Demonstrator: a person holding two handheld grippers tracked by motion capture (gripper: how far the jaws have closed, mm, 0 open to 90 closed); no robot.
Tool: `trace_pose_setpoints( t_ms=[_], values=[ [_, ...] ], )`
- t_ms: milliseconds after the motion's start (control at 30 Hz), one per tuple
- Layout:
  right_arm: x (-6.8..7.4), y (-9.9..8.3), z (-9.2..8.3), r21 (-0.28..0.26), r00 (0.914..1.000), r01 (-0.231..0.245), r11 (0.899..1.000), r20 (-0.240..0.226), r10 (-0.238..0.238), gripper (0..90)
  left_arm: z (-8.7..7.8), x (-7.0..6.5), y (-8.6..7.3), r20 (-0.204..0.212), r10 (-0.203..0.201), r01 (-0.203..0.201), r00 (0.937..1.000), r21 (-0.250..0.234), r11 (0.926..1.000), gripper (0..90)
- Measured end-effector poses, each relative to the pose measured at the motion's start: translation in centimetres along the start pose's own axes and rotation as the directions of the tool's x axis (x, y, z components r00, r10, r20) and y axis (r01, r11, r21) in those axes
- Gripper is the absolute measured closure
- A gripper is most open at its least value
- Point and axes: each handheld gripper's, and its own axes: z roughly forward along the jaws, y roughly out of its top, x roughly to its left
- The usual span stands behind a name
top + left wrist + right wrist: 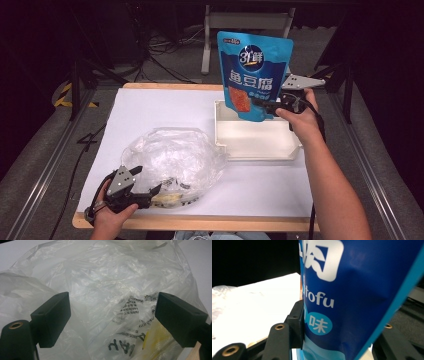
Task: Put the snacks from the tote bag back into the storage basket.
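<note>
My right tongs [266, 107] are clamped on the lower edge of the blue pouch [254, 75], which stands upright above the white tray [257, 142]. My left tongs [150, 192] stand apart, the clear plastic bag [172, 160] just before them on the desk [150, 107].

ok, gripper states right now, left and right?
Left gripper: open, jaws spread over the clear plastic bag, not pinching it.
Right gripper: shut on the blue tofu pouch, held upright above the white tray.
</note>
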Motion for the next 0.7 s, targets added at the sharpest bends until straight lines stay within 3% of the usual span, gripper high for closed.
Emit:
trace_pose_setpoints(
  t_ms=[700],
  values=[
    [0.1, -4.3, 3.3, 0.073, 0.9991, -0.042, 0.996, -0.005, 0.043, 52.4, 0.0, 0.1, 0.0, -0.002, -0.001, 0.001, 1.0, -0.002, 1.0, 14.2]
  ],
)
